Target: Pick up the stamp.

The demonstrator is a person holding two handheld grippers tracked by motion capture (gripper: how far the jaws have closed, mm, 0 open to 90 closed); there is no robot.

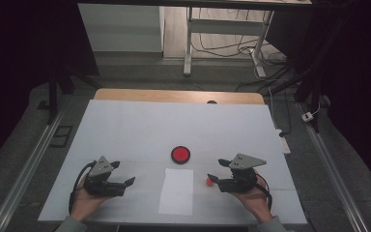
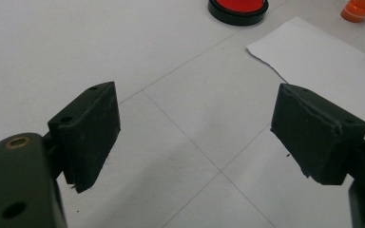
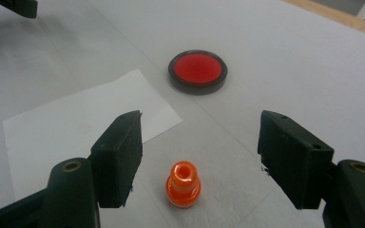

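A lab: floor rails (image 1: 26, 164), trailing cables (image 1: 232, 48), bare desk frame (image 1: 189, 38).

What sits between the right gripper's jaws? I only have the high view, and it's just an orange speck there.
Observer: A small orange stamp stands upright on the table, in the gap of the right gripper. The jaws are open and not touching it.
Operator: And its top?
Observer: The top has a round hollow, seen in the right gripper view.
Operator: Is the left gripper holding anything?
Observer: No. The left gripper is open over bare table, with the white paper beside its right jaw.
Operator: The red disc?
Observer: It's a red pad in a black rim, uncovered.
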